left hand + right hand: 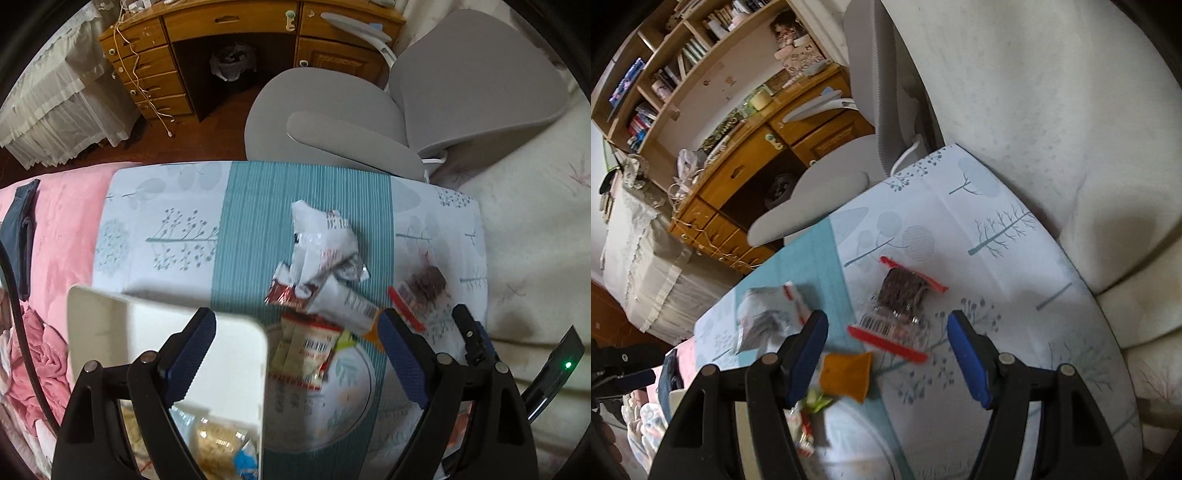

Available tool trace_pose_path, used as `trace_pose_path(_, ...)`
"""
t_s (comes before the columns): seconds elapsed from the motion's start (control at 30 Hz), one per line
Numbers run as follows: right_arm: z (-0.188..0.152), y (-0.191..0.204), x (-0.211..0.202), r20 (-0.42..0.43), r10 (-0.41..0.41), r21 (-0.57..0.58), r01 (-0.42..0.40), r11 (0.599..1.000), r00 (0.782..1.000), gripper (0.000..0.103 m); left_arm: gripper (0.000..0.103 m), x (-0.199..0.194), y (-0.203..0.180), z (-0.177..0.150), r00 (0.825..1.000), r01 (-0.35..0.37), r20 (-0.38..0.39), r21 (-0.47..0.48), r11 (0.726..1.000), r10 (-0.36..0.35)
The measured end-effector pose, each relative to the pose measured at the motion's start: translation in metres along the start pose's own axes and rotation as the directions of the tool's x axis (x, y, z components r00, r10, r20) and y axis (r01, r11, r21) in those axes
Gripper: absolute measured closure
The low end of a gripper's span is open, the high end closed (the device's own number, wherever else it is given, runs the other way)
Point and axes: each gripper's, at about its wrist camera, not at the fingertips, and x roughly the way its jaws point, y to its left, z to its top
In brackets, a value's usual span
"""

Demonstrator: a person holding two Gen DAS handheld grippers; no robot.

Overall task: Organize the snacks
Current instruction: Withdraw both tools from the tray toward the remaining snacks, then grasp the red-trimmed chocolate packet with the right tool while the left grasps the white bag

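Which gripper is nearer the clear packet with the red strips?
Right. The right gripper hangs open just short of the clear packet. The left gripper is open over the pile of snack packets, beside the white bin, with the packet off to its right.

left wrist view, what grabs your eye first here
A jumble of snack packets lies on the teal stripe of the cloth, mid-frame. A white bin with snacks inside sits at lower left, under the left gripper. To the right lies a clear red-edged pack of dark snacks, ahead of the open right gripper.
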Motion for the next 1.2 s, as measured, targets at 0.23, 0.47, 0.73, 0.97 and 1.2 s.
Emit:
trace_pose_path(0.23,-0.001,0.001,0.036,0.001,-0.069,-0.025,0.069,0.997,0.998,0.035,0.015,0.036,-0.015,0.020,0.999,0.030,0.011,0.019,0.999,-0.031)
trace_pose_path(0.47,-0.005,0.006,0.060,0.006,-0.133,-0.073,0.133,0.988,0.991,0.035,0.015,0.071,-0.027,0.030,1.000,0.006,0.001,0.011,1.000,-0.006)
trace_pose_path(0.73,-0.007,0.004,0.076,-0.013,-0.169,-0.050,0.168,0.985,0.986,0.036,0.015,0.104,-0.033,0.037,0.999,-0.018,-0.031,-0.013,1.000,0.017)
trace_pose_path(0.97,-0.006,0.004,0.075,0.017,-0.152,-0.105,0.153,0.983,0.988,0.053,0.027,0.126,-0.037,0.037,0.998,-0.052,-0.037,0.008,0.999,0.052)
trace_pose_path(1.2,-0.006,-0.002,0.072,-0.002,-0.112,-0.120,0.111,0.986,0.994,0.063,0.040,0.127,-0.035,0.035,1.000,-0.013,-0.020,0.023,1.000,0.013)
